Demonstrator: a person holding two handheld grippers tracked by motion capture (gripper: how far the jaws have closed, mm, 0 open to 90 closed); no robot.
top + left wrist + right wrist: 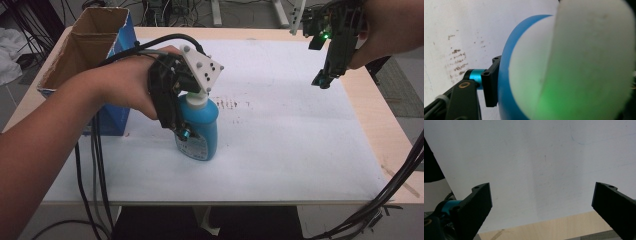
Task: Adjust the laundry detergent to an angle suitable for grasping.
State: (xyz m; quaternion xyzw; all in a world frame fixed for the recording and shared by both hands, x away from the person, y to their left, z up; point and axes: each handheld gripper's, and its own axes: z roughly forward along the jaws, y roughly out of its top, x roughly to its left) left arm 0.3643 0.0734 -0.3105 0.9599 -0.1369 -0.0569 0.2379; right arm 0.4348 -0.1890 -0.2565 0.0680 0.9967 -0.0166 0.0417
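A blue bottle (pixel 205 131) with a white cap (pixel 198 102) stands upright on the white board (pixel 295 145), left of the middle. My left gripper (pixel 187 131) reaches down over its top from the left, with a hand around its body. In the left gripper view the cap (pixel 594 62) and the blue shoulder (pixel 504 75) sit between the jaws. One black finger (pixel 490 85) stands beside the shoulder, and the other is hidden behind the cap. My right gripper (pixel 322 80) hangs in the air over the far right of the board. Its jaws are wide open with nothing between them (pixel 541 202).
An open cardboard box (pixel 85 45) with blue sides stands at the far left, close behind my left hand. Brown stains (pixel 227 104) mark the board just right of the bottle. Cables (pixel 95 165) hang over the near edge at left and at right (pixel 395 195).
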